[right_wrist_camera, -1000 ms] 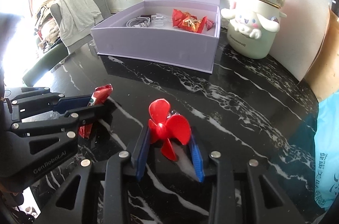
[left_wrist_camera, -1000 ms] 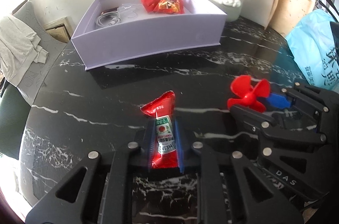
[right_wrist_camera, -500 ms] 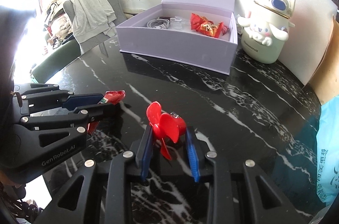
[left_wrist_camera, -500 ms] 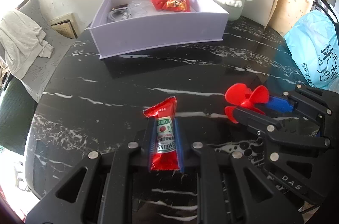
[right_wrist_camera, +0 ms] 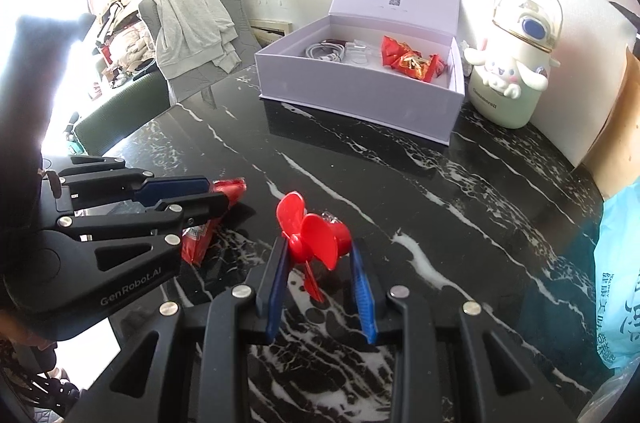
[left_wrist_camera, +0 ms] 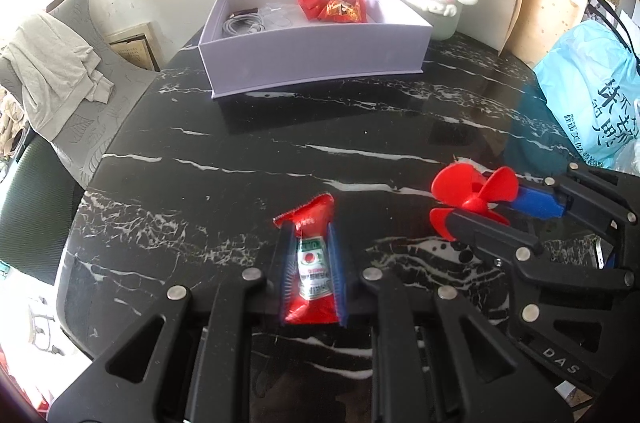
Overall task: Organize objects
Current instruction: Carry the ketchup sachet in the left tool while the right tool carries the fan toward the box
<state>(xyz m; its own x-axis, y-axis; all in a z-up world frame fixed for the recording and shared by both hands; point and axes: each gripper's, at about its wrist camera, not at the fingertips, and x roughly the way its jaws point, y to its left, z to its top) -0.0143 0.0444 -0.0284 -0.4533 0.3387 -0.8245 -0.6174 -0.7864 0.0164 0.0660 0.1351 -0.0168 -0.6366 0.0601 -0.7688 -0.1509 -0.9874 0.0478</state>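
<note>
Left gripper point(left_wrist_camera: 310, 265) pinches a red ketchup sachet point(left_wrist_camera: 312, 259). Both blue pads press its long edges, and the sachet's long axis runs straight along the fingers. Its crimped top sticks out past the fingertips and its bottom sits back toward the gripper body. From the right wrist view the sachet looks clear of the black marble table point(left_wrist_camera: 240, 151), hanging tilted, though the height is hard to judge.

Right gripper point(right_wrist_camera: 320, 263) is closed on a small red fan propeller point(right_wrist_camera: 310, 237). The blue pads clamp the hub or motor body, with the blades fanning out ahead of and above the fingertips. The exact contact is partly hidden by the blades.

The grippers sit side by side and close together, left one to the left of the right one, both pointing the same way.

The key relation is the open lavender box point(left_wrist_camera: 316, 63), which lies straight ahead of both sets of fingers, well apart across bare table, lid standing up at the far side. It already holds a white cable point(left_wrist_camera: 244, 25) and red candy wrappers point(left_wrist_camera: 332, 7). From the left fingers it is ahead and slightly left. From the right fingers it is ahead and slightly right. Neither looks clearly nearer.

The likely next step is to carry both items forward over the near wall and drop them in. The near wall is the thing to clear, and the sachet's overhanging tip could catch it.
</note>
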